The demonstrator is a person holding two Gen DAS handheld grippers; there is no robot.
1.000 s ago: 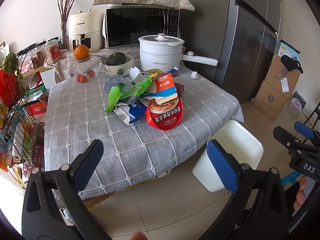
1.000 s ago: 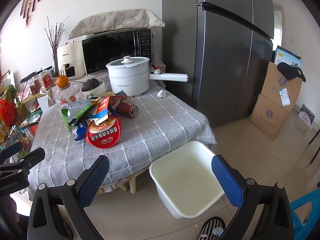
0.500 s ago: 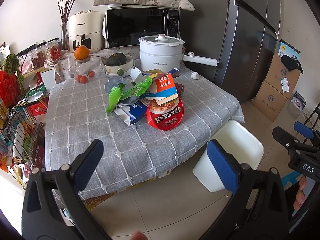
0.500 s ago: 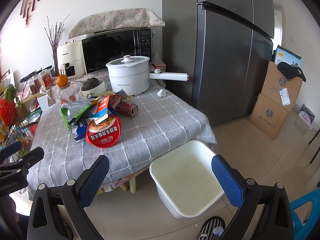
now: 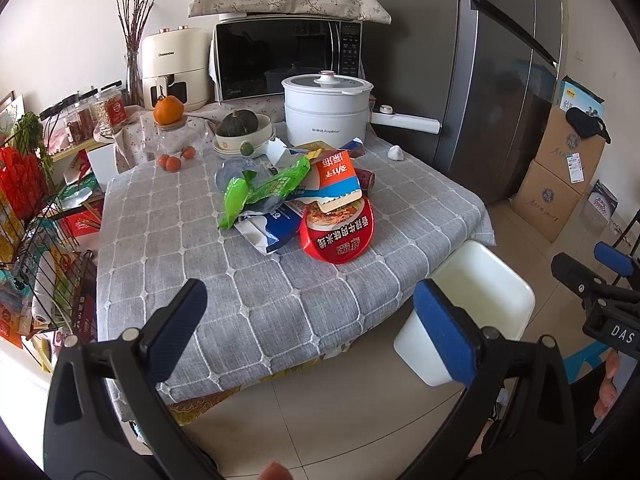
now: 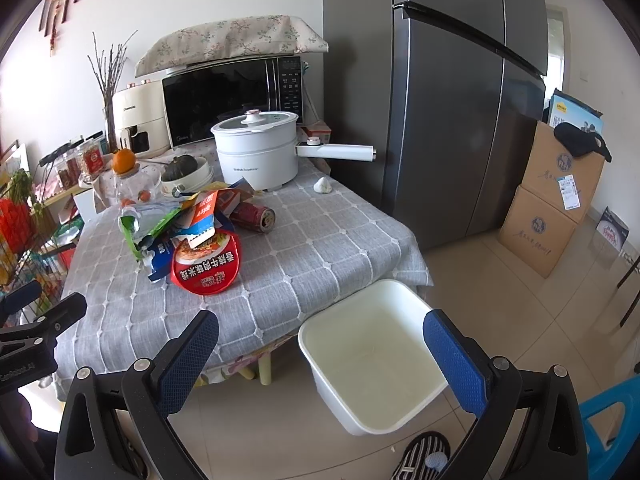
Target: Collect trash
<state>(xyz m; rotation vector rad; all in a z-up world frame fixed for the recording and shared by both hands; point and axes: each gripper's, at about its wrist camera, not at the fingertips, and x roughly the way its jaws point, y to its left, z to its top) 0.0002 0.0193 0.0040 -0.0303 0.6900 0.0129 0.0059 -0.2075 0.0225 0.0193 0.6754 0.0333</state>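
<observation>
A: Entry, tongs first. Left gripper (image 5: 316, 316): jaws spread wide, blue pads apart, nothing between them. It hangs off the near edge of the table (image 5: 280, 304), above the floor tiles.

B: Right gripper (image 6: 320, 350): same, fully spread, nothing held, above the white bin (image 6: 372, 356). The bin stands on the floor just beside the table's near right corner, mouth up; I see nothing in it.

A: Trash location: one heap around the middle of the table, slightly toward the far edge. Nearest piece is a red round noodle-bowl lid (image 5: 338, 230) with white Chinese characters, not legible to me. On it leans an orange and white carton (image 5: 334, 178), also Chinese print. To its left, a green wrapper (image 5: 260, 190) over a blue and white bag (image 5: 268, 226).

B: From the right wrist view, a red drink can (image 6: 254, 216) lies on its side behind the heap.

A: Readable writing: "Royalstar" on the white cooking pot (image 5: 326, 114) at the far edge; "CHANGHONG" on the cream air fryer (image 5: 174, 66) behind the far left corner; "Midea", faint, on the microwave (image 5: 280, 60).

B: "DAS" on the right gripper's body as seen in the left wrist view. An orange (image 5: 169, 110) sits on a glass jar lid near the far left corner.
</observation>
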